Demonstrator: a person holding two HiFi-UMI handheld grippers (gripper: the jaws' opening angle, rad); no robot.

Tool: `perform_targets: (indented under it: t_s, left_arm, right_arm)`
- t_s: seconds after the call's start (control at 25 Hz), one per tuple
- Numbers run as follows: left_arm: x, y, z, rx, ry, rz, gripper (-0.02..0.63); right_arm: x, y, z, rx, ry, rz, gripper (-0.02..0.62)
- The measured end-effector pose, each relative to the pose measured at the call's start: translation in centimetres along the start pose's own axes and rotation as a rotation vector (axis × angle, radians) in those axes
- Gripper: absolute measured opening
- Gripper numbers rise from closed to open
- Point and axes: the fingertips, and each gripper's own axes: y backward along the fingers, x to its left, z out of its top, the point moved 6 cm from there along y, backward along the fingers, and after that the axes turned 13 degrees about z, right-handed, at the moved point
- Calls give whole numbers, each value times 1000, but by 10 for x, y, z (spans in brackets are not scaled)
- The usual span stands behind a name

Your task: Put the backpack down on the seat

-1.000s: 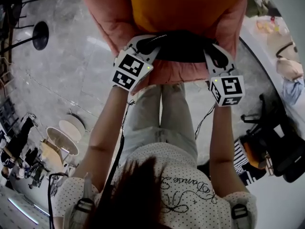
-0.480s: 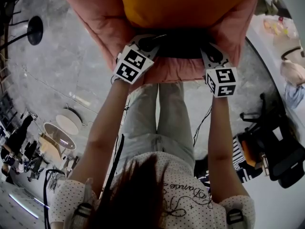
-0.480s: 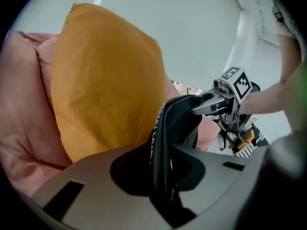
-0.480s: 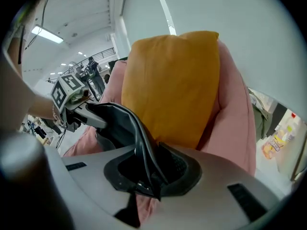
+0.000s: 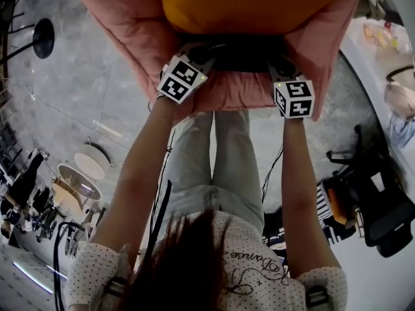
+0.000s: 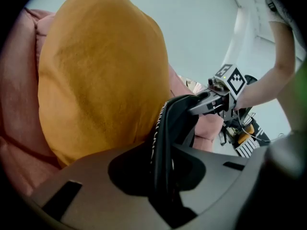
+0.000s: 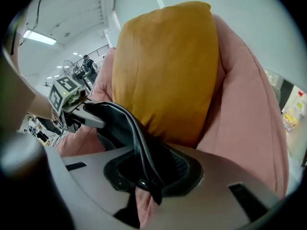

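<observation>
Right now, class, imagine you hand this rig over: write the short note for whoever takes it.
Left gripper: shut on the black backpack.
Right gripper: shut on the backpack's other side.
Backpack: low over the pink seat, in front of the orange cushion; I cannot tell whether it rests there.
Done: backpack brought to the seat.
Left: set it down, then let go with both.

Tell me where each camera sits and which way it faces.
Head view: on the head, looking steeply down at pink seat; hair, arms, legs show.
Left gripper view: rides left gripper, faces orange cushion; right forearm shows.
Right gripper view: rides right gripper, faces that cushion; left gripper shows.
Both gripper views share the black backpack.
</observation>
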Motion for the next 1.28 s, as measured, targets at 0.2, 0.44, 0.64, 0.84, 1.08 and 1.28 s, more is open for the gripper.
perform_targets:
  t_s: [0.2, 0.44, 0.64, 0.84, 1.08, 1.28]
  left_arm:
    - [0, -8, -2, -4, -15, 10, 75]
    - [1, -9, -1, -37, -4, 10, 128]
    - [-3, -4, -2, -40, -8, -13, 227]
    - [-8, 7, -4, -32, -8, -10, 265]
    - [-11, 22, -3, -38, -8, 1, 282]
    - [-12, 33, 4, -51, -19, 8, 287]
  right_arm:
    - [-8, -6, -6, -17, -21, -12, 91]
    - [-12, -9, -9, -19, -36, -36, 117]
    - [-12, -7, -9, -27, -56, -38, 144]
    - [-12, 1, -13, -4, -78, -29, 250]
    - [-7, 12, -12, 32, -48, -9, 299]
    - [6, 20, -1, 9, -32, 11, 302]
